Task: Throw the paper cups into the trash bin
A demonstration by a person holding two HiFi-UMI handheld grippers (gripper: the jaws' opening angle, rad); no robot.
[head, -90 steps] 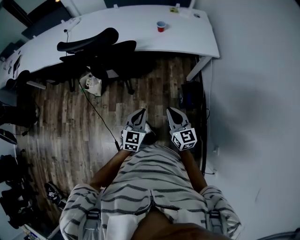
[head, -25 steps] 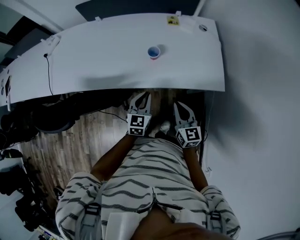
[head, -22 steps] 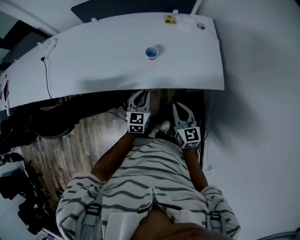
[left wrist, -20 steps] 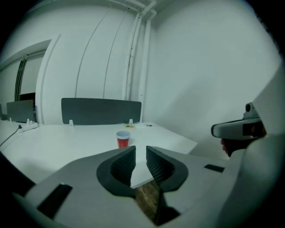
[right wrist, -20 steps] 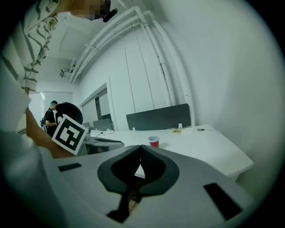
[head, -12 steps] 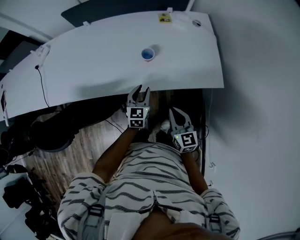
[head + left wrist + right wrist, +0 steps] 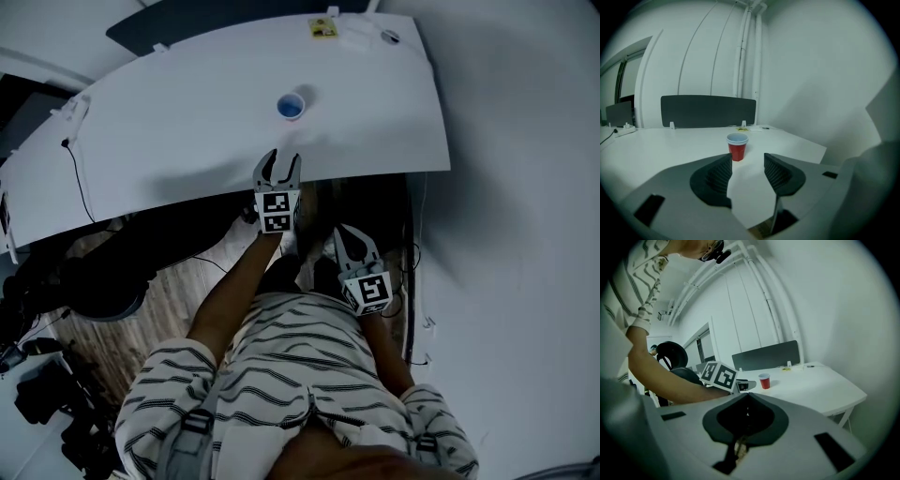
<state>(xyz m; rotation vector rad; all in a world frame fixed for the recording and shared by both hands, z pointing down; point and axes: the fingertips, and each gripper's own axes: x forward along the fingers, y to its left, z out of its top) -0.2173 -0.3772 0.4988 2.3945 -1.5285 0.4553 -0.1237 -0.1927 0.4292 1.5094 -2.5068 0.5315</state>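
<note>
Red paper cup (image 7: 737,146) upright on the white table (image 7: 187,112), ahead of the left gripper (image 7: 278,161).
The cup stands toward the table's far side, short of a dark screen (image 7: 708,111) along the back edge. The left gripper reaches over the near edge; its jaws are apart and have just been opening, with only bare tabletop between them. The right gripper (image 7: 348,236) hangs back over the wooden floor (image 7: 159,300), jaws pressed together on nothing.
</note>
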